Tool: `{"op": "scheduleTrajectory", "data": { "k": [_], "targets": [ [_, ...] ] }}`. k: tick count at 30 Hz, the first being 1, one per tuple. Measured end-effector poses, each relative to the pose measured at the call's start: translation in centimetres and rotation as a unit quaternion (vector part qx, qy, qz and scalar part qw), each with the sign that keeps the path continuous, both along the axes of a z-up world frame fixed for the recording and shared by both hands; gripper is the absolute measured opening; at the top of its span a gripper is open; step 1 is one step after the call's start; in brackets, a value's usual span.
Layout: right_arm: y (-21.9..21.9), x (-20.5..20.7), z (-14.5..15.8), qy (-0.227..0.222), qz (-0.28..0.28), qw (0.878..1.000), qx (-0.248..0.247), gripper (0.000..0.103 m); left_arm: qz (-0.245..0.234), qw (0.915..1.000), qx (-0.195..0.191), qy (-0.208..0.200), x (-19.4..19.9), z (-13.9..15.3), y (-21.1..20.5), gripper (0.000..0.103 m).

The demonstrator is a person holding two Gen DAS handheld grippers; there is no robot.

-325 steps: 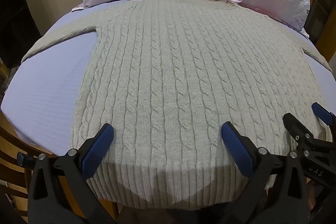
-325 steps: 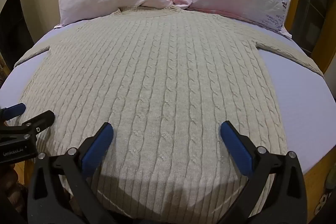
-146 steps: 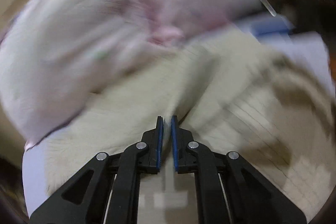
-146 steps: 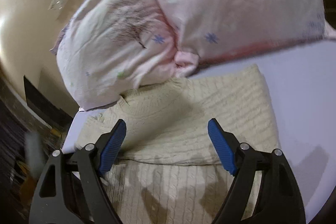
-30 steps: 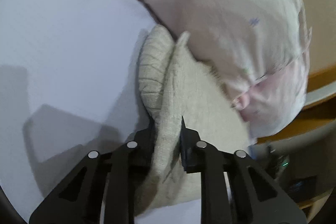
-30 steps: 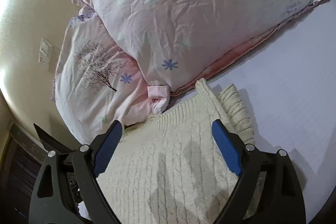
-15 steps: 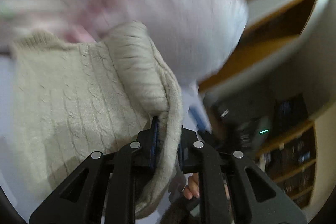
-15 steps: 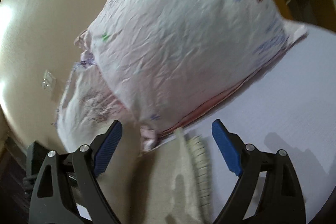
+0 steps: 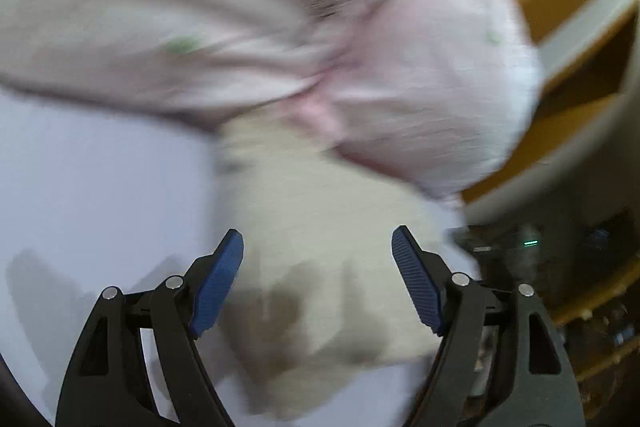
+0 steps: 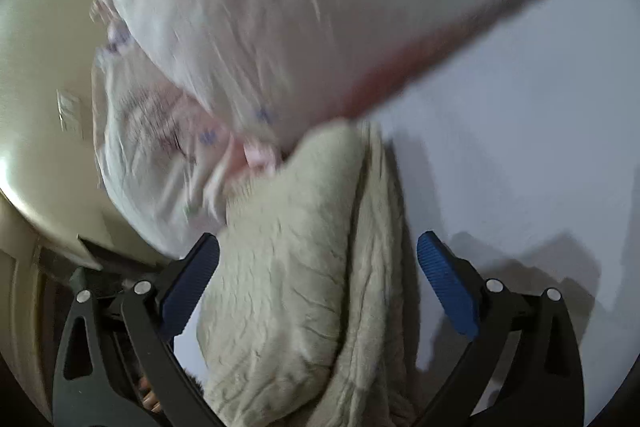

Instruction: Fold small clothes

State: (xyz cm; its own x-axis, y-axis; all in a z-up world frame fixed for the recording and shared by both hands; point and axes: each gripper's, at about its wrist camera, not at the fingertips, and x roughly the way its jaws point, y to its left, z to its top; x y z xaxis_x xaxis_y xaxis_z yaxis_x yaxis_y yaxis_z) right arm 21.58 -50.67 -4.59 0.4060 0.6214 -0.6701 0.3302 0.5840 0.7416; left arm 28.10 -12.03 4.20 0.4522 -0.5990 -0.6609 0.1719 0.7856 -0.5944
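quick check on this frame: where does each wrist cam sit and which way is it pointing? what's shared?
Left wrist: on the left gripper, looking along its open jaws at the blurred folded sweater, pillows behind and sheet to the left.
Right wrist: on the right gripper, jaws open, looking down on the sweater lying between them; pillows beyond, sheet to the right, toes at the bottom edge.
Shared: sweater, pillows, sheet.

Folded sweater (image 10: 288, 287) between spread fingers (image 10: 448, 283), pillows (image 10: 280, 27) behind
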Motion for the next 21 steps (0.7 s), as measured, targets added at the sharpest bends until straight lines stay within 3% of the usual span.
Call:
{"op": "scheduleTrajectory", "data": {
  "k": [2,6,8,9,10,11,12,15,18,21],
  "targets": [
    [0.6,0.2,-0.8,0.013,0.014,1.0,0.01,0.098,0.002,0.9993,0.012,0.037,1.1,-1.9,0.5,0.077],
    [1.7,0.2,-0.7,0.005,0.03,0.999,-0.017,0.094,-0.011,0.9982,-0.01,0.058,1.3,-3.7,-0.9,0.077],
    [2.5,0.5,-0.8,0.0,0.037,0.999,-0.018,0.084,-0.027,0.9973,-0.032,0.061,1.8,-4.2,-1.9,0.077],
    [2.9,0.6,-0.9,-0.003,0.04,0.999,-0.017,0.07,-0.035,0.9963,-0.043,0.066,2.0,-4.7,-2.4,0.077],
    [3.1,0.6,-1.1,-0.004,0.039,0.999,-0.01,0.045,-0.037,0.9957,-0.051,0.068,1.9,-5.0,-2.3,0.076],
    [3.1,0.5,-1.7,0.001,0.036,0.999,0.012,0.043,-0.031,0.9967,-0.045,0.06,1.8,-4.8,-2.6,0.074],
    [3.0,0.5,-1.9,0.0,0.029,0.999,0.026,0.039,-0.035,0.9973,-0.033,0.055,1.8,-4.7,-3.0,0.062],
    [3.3,0.2,-1.4,-0.022,0.031,0.997,0.066,0.035,-0.065,0.9961,-0.046,0.039,0.2,-3.3,-1.1,0.041],
    [6.3,0.6,-0.8,-0.046,0.076,0.987,0.13,0.034,-0.083,0.9961,-0.03,0.003,-1.3,-1.4,2.6,0.04],
    [11.4,1.6,-0.8,-0.038,0.147,0.983,0.102,0.039,-0.054,0.9973,0.043,-0.026,-2.0,-0.8,6.1,0.044]
  ]
}}
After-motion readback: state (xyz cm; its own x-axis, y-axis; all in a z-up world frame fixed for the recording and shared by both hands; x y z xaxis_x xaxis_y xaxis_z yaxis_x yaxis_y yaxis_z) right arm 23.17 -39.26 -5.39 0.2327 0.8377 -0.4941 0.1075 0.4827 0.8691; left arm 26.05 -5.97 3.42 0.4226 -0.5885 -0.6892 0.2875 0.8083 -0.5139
